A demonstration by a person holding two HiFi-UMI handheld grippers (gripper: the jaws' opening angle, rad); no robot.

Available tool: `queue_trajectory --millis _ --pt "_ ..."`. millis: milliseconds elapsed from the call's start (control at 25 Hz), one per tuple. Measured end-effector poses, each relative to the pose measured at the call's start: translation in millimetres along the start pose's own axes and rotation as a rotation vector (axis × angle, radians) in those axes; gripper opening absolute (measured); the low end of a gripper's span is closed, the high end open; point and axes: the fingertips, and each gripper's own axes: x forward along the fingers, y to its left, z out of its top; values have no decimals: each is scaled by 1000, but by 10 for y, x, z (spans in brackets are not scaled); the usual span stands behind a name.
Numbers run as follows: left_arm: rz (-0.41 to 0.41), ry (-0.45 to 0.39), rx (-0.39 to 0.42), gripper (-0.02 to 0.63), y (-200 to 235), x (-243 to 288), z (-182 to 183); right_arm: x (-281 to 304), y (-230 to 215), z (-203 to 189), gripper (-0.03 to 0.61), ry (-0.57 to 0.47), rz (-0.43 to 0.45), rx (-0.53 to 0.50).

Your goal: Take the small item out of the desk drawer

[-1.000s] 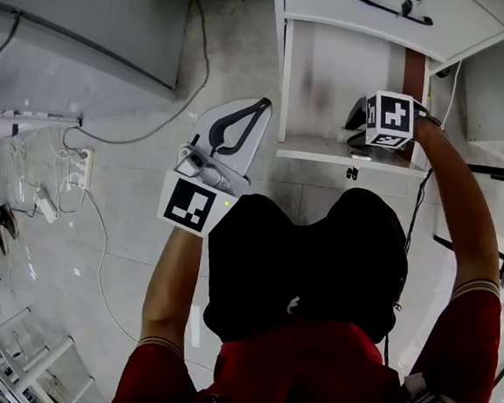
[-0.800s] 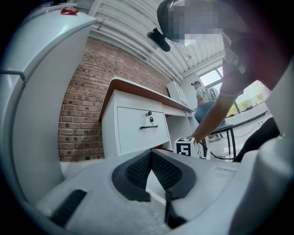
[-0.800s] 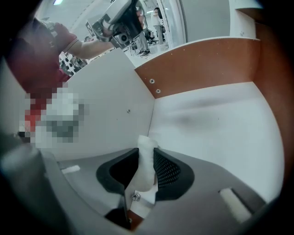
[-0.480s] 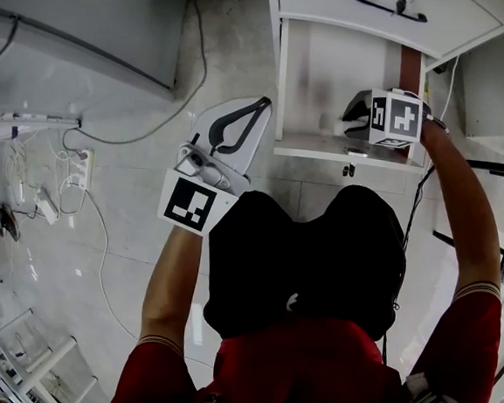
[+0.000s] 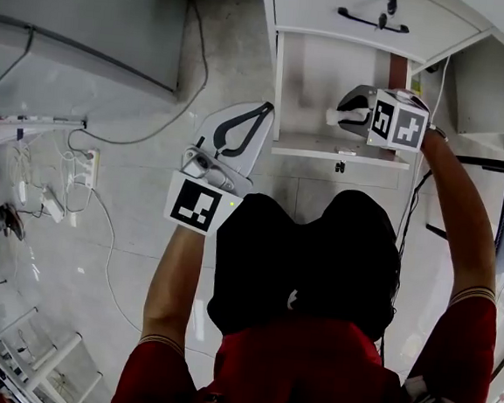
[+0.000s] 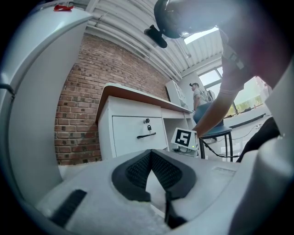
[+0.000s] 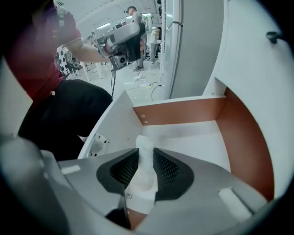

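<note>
Rising from the front edge of the open desk drawer (image 5: 315, 79), the right gripper (image 5: 343, 115) is now standing higher and nearer the drawer's middle than a second ago. A small white item (image 5: 333, 116) is showing at its tips where none was visible before.

Right gripper view: the right gripper (image 7: 146, 156) is clamping its two dark pads on the small white item (image 7: 144, 183). The jaws are standing narrowly apart, only as wide as the item, which is sticking out past the tips. The item is hanging clear of the drawer's white floor (image 7: 193, 137), touching neither the floor nor the brown side wall (image 7: 243, 137). It is soft-looking; what it is made of is not showing clearly.

Left gripper (image 5: 262, 109): it is hovering over the tiled floor, well apart from the drawer's left edge, and is not moving between frames. In the left gripper view its pads (image 6: 138, 170) are meeting at the tips with nothing between them.

Assessment: the pick-up is looking complete and the lift-out is under way. The item is not yet clear of the drawer's outline, so carrying it out over the front edge is remaining. Risk: the grip is taking only part of a soft piece, so it could slip during a quick move.
</note>
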Motion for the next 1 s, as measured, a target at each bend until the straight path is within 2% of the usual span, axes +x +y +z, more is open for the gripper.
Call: queue_trajectory --millis 320,640,840,1000 --pt "-3 24 -51 2 -21 -31 499 -706 42 494 114 -181 -136 67" --pt "-9 25 -76 3 16 -87 1297 -1697 141 1201 114 -395 -278 145" --pt "-2 19 -108 2 50 -153 1828 -2336 235 1645 114 -544 -321 226" --pt "7 20 -119 2 45 -259 2346 -2922 376 1987 114 -638 -361 229"
